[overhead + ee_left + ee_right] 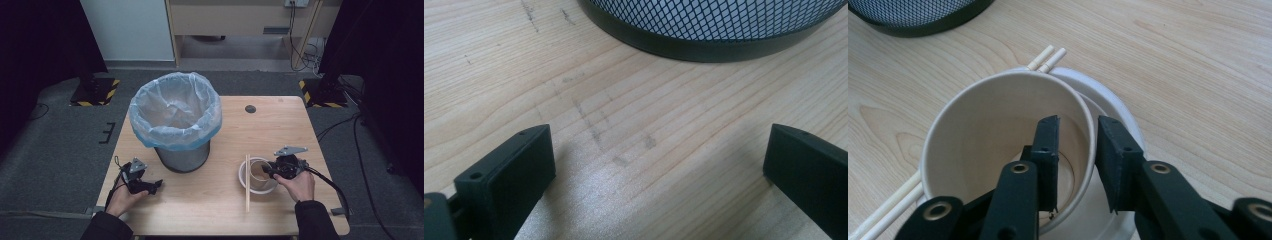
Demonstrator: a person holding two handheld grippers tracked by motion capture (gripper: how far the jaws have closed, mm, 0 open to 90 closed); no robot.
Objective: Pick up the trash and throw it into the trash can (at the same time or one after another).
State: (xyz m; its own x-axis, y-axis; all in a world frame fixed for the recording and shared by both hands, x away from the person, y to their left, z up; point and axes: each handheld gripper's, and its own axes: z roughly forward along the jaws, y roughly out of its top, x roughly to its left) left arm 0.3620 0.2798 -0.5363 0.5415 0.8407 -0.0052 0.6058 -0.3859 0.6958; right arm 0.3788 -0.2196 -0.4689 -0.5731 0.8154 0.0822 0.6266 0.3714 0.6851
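A mesh bin point(181, 155) lined with a blue bag point(175, 110) stands on the wooden table point(260, 125).

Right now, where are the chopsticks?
In the high view the chopsticks lie across the left rim of the white bowl near the table's front right, beside the right gripper.

Both sleeves are dark, nearly black. The left tool point(141, 183) and right tool point(281, 167) are black, each topped by a grey three-cornered plate and trailing a black cable. Brass-ringed pivot holes mark the right tool's linkage arms.
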